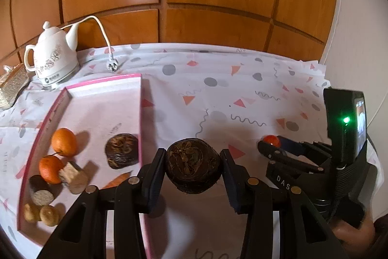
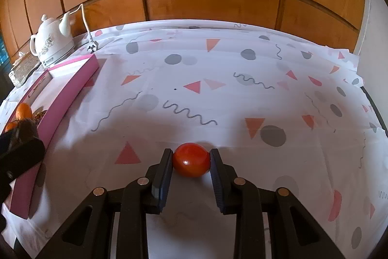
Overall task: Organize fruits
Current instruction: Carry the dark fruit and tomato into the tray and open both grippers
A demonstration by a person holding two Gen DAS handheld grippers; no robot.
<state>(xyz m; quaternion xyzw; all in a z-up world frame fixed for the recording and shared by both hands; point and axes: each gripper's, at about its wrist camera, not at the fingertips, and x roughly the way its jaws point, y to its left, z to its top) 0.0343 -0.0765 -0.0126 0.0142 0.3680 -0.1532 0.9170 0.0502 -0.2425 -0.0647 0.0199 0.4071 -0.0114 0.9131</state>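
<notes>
Your left gripper [image 1: 194, 168] holds a dark, round, wrinkled brown fruit [image 1: 194, 168] between its two black fingers, both pads pressed against its sides. The fruit sits just right of the pink tray's [image 1: 140, 98] right wall, above the patterned white tablecloth [image 1: 218, 89]. Inside the tray lie a second dark brown fruit [image 1: 122, 150], two oranges [image 1: 64, 141] close together, a carrot [image 1: 116, 182] partly hidden behind your gripper, and several small tan and beige pieces near the front left corner. A white kettle [image 1: 54, 57] stands behind the tray, its plug [image 1: 112, 66] resting on the cloth.

Your right gripper [image 2: 191, 160] is closed on a red tomato [image 2: 191, 159], fingers touching both its sides, well to the right of the tray and low over the cloth.
</notes>
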